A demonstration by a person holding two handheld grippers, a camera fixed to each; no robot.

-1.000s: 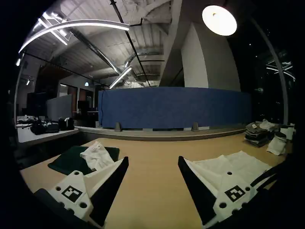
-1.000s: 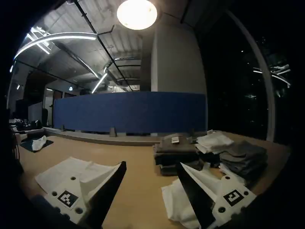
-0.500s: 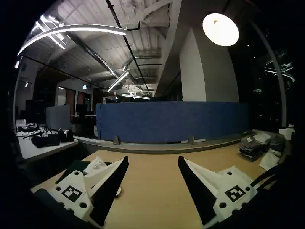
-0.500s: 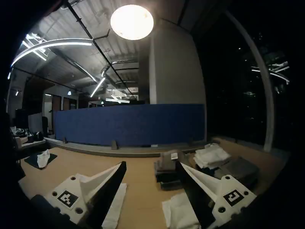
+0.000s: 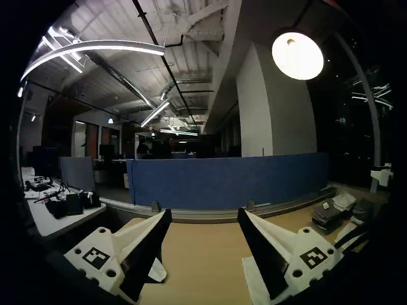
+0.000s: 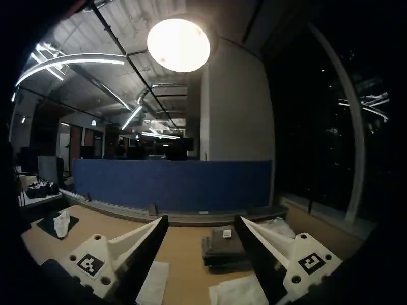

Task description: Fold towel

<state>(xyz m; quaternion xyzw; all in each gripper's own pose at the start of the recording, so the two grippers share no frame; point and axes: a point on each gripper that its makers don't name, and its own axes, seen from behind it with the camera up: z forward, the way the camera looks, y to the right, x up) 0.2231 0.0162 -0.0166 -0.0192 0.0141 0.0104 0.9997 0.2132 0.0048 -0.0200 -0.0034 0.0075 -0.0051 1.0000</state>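
Two tools [image 5: 204, 210] [image 6: 201, 217], one round lamp [image 6: 178, 44], one blue divider [image 6: 173, 185], one table [image 6: 188, 254]

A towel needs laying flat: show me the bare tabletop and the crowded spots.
Bare wood runs down the table between the white towel and the white cloth. Past the towel, the folded stack crowds the edge.

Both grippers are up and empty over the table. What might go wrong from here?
The white towel lies at the bottom of the right gripper view, partly behind the fingers, so the open left gripper and right gripper would likely come down on it nearly blind and pinch an uneven edge. The stack of folded towels sits just beyond the right fingers; a forward reach may topple it.
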